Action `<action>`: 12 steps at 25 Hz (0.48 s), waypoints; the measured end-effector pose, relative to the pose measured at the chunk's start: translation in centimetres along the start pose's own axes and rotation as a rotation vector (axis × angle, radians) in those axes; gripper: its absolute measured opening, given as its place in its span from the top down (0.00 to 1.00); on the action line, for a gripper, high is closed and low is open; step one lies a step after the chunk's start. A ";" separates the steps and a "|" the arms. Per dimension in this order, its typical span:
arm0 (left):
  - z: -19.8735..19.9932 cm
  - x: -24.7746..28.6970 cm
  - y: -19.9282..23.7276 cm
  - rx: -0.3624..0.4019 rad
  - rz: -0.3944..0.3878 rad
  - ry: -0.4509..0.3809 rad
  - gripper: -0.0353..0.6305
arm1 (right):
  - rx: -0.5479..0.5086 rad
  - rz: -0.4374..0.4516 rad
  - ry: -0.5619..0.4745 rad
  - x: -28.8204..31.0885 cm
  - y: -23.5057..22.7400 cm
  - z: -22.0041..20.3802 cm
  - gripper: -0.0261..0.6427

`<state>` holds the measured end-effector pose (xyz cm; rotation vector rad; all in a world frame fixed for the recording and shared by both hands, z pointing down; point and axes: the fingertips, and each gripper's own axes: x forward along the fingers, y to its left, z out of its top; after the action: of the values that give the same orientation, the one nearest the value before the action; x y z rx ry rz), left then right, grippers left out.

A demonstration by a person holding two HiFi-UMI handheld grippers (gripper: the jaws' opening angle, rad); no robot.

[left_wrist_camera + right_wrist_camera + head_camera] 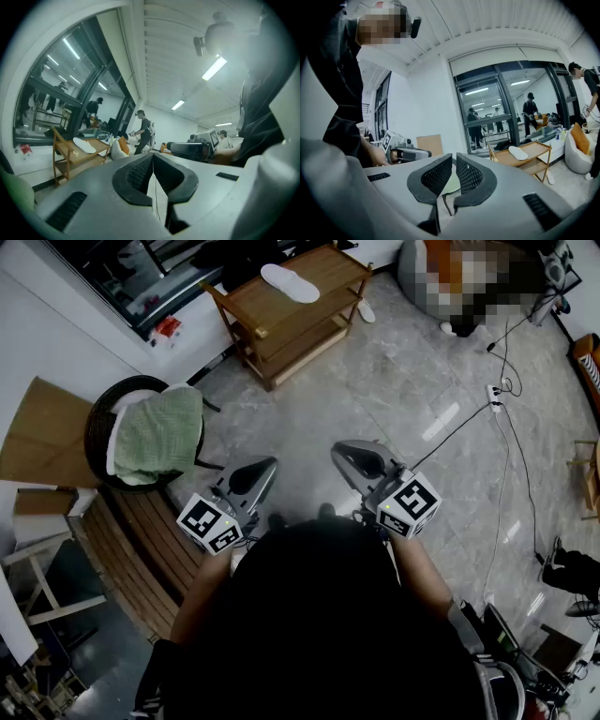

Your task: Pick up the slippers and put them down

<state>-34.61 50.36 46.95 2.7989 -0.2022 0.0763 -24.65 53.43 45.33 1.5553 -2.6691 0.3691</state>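
not begun: one slipper (289, 282) on the wooden shelf (330, 266), second slipper (367, 311) on the floor (375, 399) beside it; your left tongs (269, 464) and right tongs (338, 452) are closed, empty.

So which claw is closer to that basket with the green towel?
Left. The left claw hangs just right of the basket in the head view; the right claw is farther right, beyond it.

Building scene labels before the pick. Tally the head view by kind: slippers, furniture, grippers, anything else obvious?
White slippers: 2, one on the rack top, one on the floor beside it
Wooden rack: 1
Dark basket: 1
Green towel: 1
Grippers: 2, left gripper and right gripper
Total: 7
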 end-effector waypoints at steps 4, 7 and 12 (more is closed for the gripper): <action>-0.4 2.4 -0.6 0.031 -0.004 0.021 0.93 | -0.045 0.018 -0.010 -0.9 -1.6 0.8 0.92; -1.0 3.6 -0.6 0.020 0.011 0.032 0.93 | -0.057 0.023 -0.019 -1.5 -3.0 1.0 0.92; -1.2 5.0 -1.4 0.013 0.034 0.056 0.93 | -0.042 0.021 -0.046 -3.4 -5.2 1.1 0.92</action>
<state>-29.53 51.39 48.07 2.8024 -0.2360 0.1644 -18.35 53.67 44.73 1.5443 -2.7107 0.2793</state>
